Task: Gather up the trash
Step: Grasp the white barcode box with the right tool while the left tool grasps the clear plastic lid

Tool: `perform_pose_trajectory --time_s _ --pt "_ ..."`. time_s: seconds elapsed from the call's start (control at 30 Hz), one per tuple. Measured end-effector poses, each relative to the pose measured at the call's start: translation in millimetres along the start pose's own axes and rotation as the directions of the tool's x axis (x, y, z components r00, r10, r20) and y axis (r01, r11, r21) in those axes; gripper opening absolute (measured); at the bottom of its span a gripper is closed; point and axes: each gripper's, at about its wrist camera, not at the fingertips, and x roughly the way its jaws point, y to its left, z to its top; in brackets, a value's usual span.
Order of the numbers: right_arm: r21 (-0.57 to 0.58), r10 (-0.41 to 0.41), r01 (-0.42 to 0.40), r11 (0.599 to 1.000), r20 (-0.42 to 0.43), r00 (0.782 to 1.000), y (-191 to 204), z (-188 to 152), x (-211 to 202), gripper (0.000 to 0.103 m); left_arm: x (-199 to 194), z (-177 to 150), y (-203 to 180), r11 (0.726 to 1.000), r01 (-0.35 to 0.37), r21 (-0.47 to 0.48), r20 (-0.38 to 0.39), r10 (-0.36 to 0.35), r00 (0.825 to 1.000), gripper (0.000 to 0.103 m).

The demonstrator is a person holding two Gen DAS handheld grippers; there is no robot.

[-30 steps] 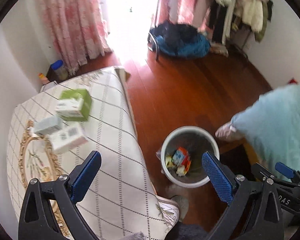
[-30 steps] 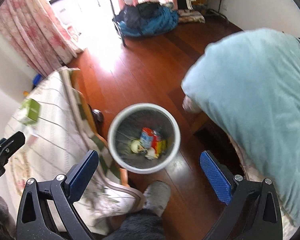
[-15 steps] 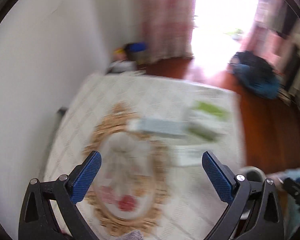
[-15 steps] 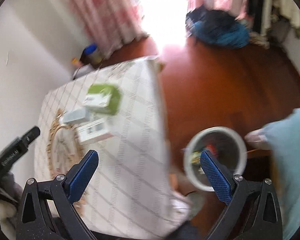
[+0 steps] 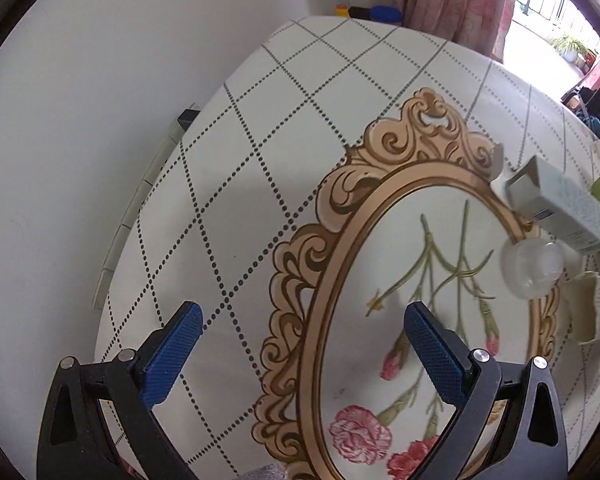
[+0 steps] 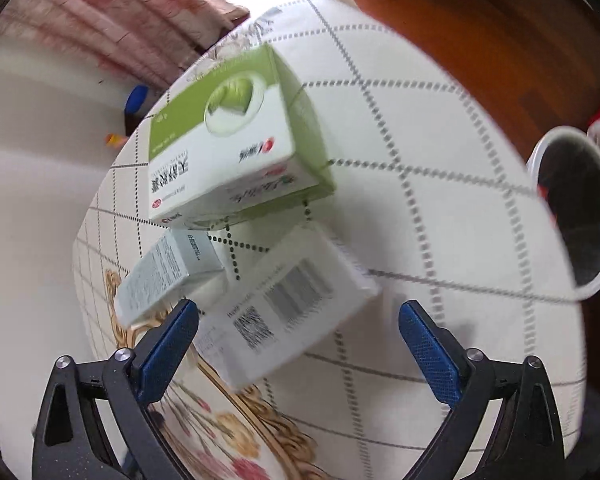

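Over the table [image 6: 440, 208], with its diamond-check cloth and flower oval, I have both tongs spread wide and carrying nothing. My right tongs [image 6: 300, 332] hang just above the white barcoded box [image 6: 288, 308], which lies near the middle of the table with its near end between the blue pads, though I cannot tell whether either pad touches it. Just beyond it toward the far edge sits the green-and-white medicine box [image 6: 232, 140], and beside that, toward the oval's rim, the pale blue-grey carton [image 6: 168, 276]. My left tongs [image 5: 300, 344] hover over the bare printed oval, off toward the wall-side edge; from there I see the same carton [image 5: 560, 208] with its flap open, and a small clear plastic cup [image 5: 532, 268] lying just beside it on the oval's frame. The trash bin [image 6: 580, 216] stands on the wooden floor past the table's right edge; I can make out something red inside it, so I judge some litter is already collected. Left to do, by my reckoning: three boxes and the cup, all untouched on the table. The barcoded box looks like my nearest pick, wide enough to need the full opening.
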Motion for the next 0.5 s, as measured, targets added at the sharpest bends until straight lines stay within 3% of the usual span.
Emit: perform_pose_trajectory --time_s 0.07,0.2,0.33,0.43,0.5 --pt "-0.014 -0.009 0.009 1.000 0.041 0.999 11 -3 0 0.081 3 -2 -1 1.000 0.006 0.011 0.000 -0.006 1.000 0.103" --pt "-0.073 0.018 -0.016 0.997 0.023 1.000 15 -7 -6 0.065 -6 -9 -9 0.998 0.038 0.059 0.019 -0.039 0.999 0.103" --pt "-0.201 -0.009 0.006 0.980 -0.014 1.000 2 -9 -21 0.051 -24 -15 -31 0.980 0.146 0.136 0.041 -0.153 0.987 0.102" --pt "-0.322 -0.104 0.094 0.942 -0.012 0.995 -4 -6 -31 0.051 -35 -13 -56 0.954 0.220 0.204 0.038 -0.232 0.972 0.102" --pt "-0.342 -0.129 0.119 0.932 -0.006 0.992 -6 -7 -35 0.051 -37 -10 -72 0.937 0.250 0.243 0.031 -0.265 0.964 0.102"
